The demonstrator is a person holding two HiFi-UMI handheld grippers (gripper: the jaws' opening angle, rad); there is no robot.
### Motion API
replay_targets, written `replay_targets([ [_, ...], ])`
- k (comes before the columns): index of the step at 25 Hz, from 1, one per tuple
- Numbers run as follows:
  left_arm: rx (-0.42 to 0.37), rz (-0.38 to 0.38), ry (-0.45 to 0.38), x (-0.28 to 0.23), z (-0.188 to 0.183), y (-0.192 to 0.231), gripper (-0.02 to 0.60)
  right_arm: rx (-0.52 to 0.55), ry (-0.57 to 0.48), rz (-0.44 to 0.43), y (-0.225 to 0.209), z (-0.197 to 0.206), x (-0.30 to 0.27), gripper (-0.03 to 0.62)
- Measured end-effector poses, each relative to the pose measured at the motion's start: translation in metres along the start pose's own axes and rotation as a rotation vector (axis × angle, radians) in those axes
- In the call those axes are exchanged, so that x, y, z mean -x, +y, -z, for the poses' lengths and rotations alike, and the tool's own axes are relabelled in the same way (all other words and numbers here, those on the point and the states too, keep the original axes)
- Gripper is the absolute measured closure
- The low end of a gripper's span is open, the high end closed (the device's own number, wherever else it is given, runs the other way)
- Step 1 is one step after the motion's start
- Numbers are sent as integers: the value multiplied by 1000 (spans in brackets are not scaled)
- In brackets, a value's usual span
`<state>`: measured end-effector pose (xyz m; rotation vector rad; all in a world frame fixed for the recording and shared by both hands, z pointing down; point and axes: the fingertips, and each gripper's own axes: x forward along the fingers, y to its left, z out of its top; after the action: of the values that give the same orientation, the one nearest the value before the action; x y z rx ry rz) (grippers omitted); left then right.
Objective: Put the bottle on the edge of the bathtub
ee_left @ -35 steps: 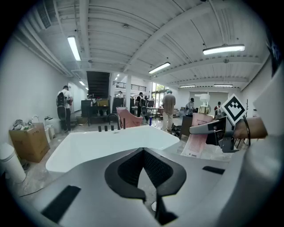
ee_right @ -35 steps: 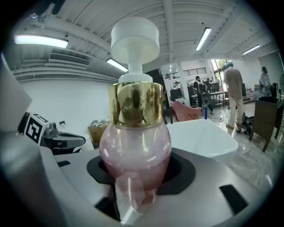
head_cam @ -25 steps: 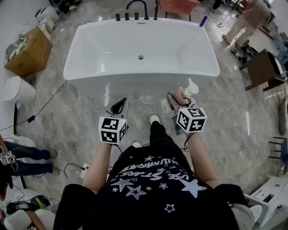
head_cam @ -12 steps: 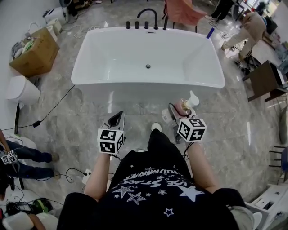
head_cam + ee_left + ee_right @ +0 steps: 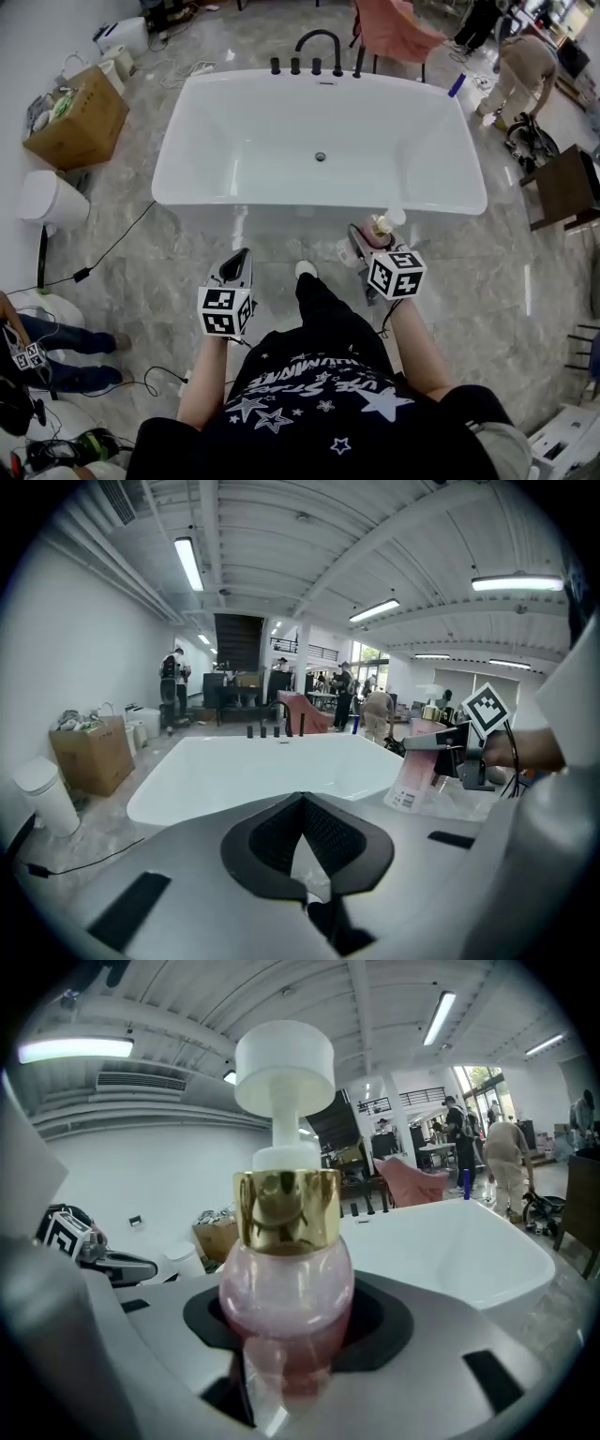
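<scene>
My right gripper (image 5: 372, 240) is shut on a pink pump bottle (image 5: 379, 229) and holds it upright. The bottle (image 5: 286, 1293) has a gold collar and a white pump head, and its belly sits between the black pads. It hangs just before the near rim of the white bathtub (image 5: 281, 208), over the floor. In the left gripper view the bottle (image 5: 412, 780) shows to the right of the tub (image 5: 155, 803). My left gripper (image 5: 238, 261) is shut and holds nothing, its tips (image 5: 300, 803) pointing at the tub from further back.
A black faucet set (image 5: 317, 52) stands on the tub's far rim. At the left are a cardboard box (image 5: 77, 117), a white bin (image 5: 49, 199) and a cable (image 5: 103, 253) across the marble floor. A person (image 5: 520, 66) bends down at the far right, near a dark table (image 5: 567, 186).
The tub has slid lower and nearer in the head view. The right gripper keeps its hold on the bottle, close to the near rim. The left gripper has dropped back a little toward my body.
</scene>
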<state>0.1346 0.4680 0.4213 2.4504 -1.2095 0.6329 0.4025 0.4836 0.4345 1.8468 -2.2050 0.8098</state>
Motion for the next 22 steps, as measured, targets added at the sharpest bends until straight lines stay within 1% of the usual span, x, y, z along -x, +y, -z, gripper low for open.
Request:
replay_targets([
  [2,10,-22,14,-23,-19,16,566,10,3,-16,-10,-19,-30,372],
  [5,5,-31,2,-57,-53,35,566,30,13,-42,-22,-44,-72,372],
  [8,3,-66,-12,-93,-85,57,566,28,11,-61,-37,-67,-111,372],
  [14,15,-116,-36,-150,-129,86,566,35,33,-84,-67,-98,-175,372],
  [16,19,-140,-40,-160,-137,92,566,45,41,-102,-74,-106,-193,372],
  [18,38,-175,-39,-161,-136,104,566,57,51,-128,-71,-113,-213,372],
  [22,87,-241,-8,-142,-116,145,566,66,75,-183,-39,-114,-250,372],
])
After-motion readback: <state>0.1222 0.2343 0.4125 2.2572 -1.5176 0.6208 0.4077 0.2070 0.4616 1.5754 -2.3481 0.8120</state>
